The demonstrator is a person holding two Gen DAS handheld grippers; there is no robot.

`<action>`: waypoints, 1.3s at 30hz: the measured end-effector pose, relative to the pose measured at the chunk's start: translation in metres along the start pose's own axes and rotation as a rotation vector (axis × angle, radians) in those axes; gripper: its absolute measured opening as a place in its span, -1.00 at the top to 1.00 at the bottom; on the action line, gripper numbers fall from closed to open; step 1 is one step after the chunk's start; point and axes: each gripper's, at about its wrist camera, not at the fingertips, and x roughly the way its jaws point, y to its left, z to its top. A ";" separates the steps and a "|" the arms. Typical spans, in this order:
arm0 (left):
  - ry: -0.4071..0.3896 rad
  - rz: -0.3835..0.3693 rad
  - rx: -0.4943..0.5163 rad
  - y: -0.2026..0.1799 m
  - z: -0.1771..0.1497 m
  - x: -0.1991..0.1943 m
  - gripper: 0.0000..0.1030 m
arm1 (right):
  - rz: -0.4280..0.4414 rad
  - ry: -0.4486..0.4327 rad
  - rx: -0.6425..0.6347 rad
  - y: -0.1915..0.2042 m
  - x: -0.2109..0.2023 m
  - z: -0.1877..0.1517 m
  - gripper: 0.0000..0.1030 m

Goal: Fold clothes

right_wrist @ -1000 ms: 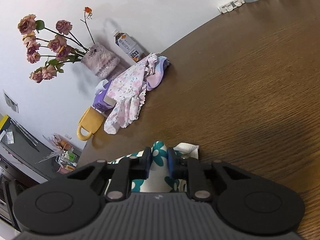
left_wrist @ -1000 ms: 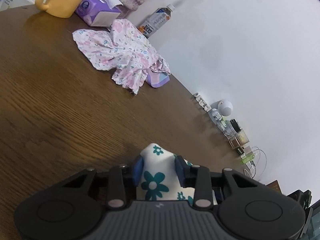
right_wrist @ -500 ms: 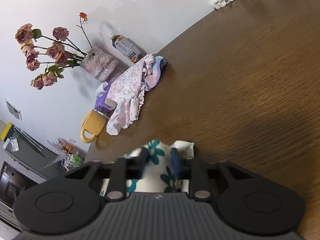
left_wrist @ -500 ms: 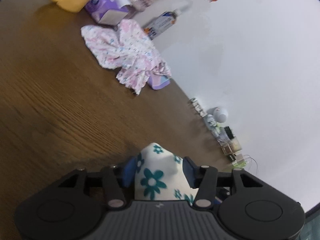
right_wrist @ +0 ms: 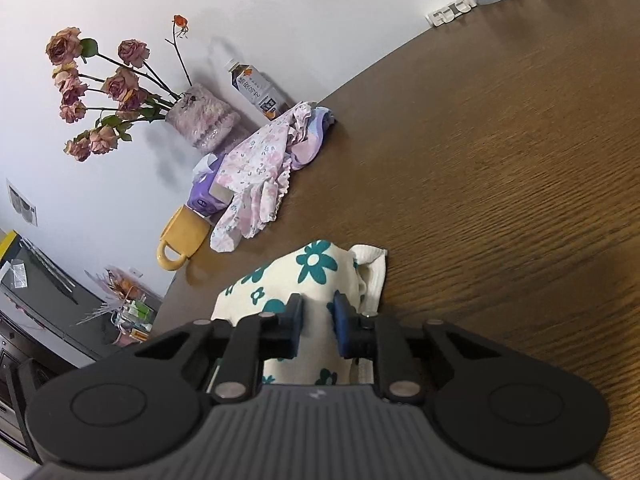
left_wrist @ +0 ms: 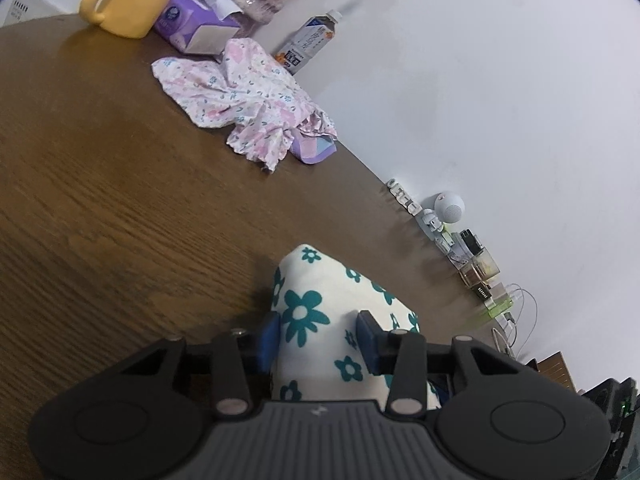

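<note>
A cream cloth with teal flowers (left_wrist: 304, 280) lies bunched on the brown wooden table (left_wrist: 120, 200). In the left wrist view it rises in a peak between the blue pads, and my left gripper (left_wrist: 318, 336) is shut on a thick fold of it. In the right wrist view the same cloth (right_wrist: 316, 264) runs through a narrow gap, with my right gripper (right_wrist: 318, 320) shut on it beside a white ribbed hem (right_wrist: 374, 268). A crumpled pink floral garment (left_wrist: 244, 100) lies farther back near the wall, apart from both grippers.
Along the wall stand a yellow mug (left_wrist: 128, 4), a purple tissue box (left_wrist: 192, 24), a drink bottle (left_wrist: 308, 42) and a vase of dried roses (right_wrist: 202, 120). A purple cloth (left_wrist: 312, 148) lies under the pink garment. Small gadgets and cables (left_wrist: 444, 216) line the table's far edge.
Both grippers have shifted slightly while holding the floral cloth, and more of it now shows ahead of the fingers. The left jaws looked a little wider half a second ago. The pink garment has not moved.
</note>
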 end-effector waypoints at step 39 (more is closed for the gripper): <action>0.042 -0.002 0.129 -0.014 -0.047 -0.057 0.01 | 0.029 0.031 -0.042 0.001 -0.062 -0.052 0.26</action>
